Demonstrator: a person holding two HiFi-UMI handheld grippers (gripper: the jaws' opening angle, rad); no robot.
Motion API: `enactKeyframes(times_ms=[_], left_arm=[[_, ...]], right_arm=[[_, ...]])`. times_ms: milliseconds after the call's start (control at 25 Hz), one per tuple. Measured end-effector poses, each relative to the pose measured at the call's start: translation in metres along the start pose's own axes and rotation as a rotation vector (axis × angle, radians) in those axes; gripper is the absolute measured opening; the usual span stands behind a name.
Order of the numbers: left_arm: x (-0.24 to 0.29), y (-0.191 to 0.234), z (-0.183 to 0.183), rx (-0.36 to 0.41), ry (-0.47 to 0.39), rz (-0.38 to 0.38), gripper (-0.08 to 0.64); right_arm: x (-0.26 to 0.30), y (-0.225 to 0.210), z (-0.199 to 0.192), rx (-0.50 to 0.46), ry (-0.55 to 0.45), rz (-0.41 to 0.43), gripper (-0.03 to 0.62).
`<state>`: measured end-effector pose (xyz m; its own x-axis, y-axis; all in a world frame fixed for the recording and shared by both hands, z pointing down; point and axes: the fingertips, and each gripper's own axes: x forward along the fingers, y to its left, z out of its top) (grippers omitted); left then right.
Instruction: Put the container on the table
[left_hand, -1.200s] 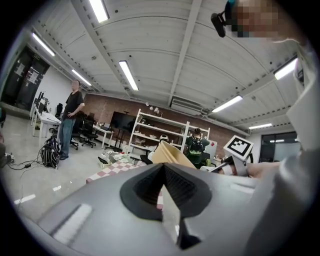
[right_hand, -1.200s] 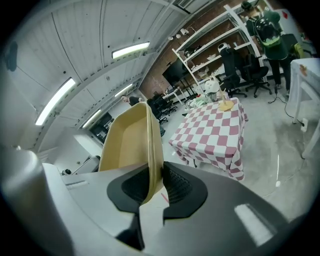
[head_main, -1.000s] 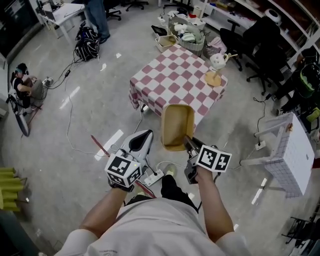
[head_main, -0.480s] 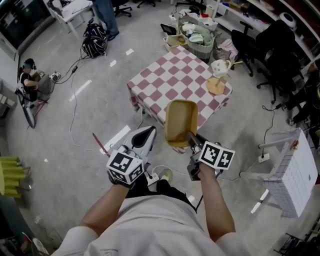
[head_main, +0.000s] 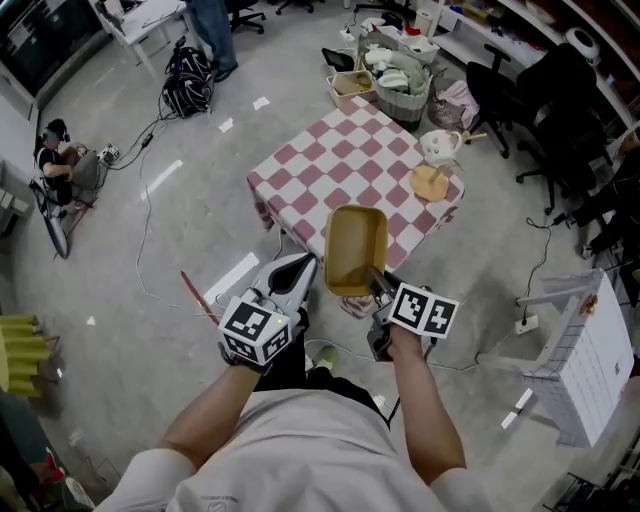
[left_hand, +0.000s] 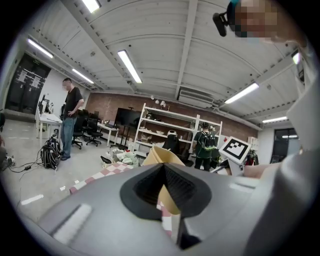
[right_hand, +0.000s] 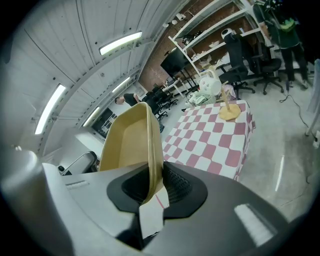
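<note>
The container (head_main: 356, 250) is a tan, shallow rectangular tub, held tilted above the near corner of the red-and-white checked table (head_main: 330, 165). My right gripper (head_main: 374, 284) is shut on its near wall. The right gripper view shows the thin tan wall (right_hand: 132, 137) pinched between the pads of the right gripper (right_hand: 152, 187), with the table (right_hand: 210, 140) beyond. My left gripper (head_main: 303, 268) hangs just left of the container without touching it. Its jaws stand a narrow gap apart with nothing between them; the container (left_hand: 160, 155) shows beyond the left gripper (left_hand: 167, 192).
On the table's far right corner stand a white jug (head_main: 438, 146) and a tan disc (head_main: 430, 183). A basket of cloths (head_main: 395, 72) sits behind the table, office chairs (head_main: 545, 95) at right, a white rack (head_main: 585, 345) near right. Cables and a seated person (head_main: 58, 165) are at left.
The container has moved forward from over the floor to above the table's near corner. Both grippers moved forward with it, and the left one has come closer to the container.
</note>
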<state>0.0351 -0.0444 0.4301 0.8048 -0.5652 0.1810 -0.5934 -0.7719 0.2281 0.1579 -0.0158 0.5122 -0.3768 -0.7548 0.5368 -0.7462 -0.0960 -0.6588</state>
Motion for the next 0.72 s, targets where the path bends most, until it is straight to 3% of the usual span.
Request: enactKeyframes(times_ms=[400,720], left_arm=[[0.083,0.056,-0.003,0.007,0.034,-0.079,0.005],[0.148,0.114,-0.04,-0.028,0.124,-0.119,0.005]], right_arm=[[0.073,-0.05,0.034,0.063,0.03,-0.119,0.064],[0.147,-0.1,0.033,0.158,0.083,-0.213,0.064]])
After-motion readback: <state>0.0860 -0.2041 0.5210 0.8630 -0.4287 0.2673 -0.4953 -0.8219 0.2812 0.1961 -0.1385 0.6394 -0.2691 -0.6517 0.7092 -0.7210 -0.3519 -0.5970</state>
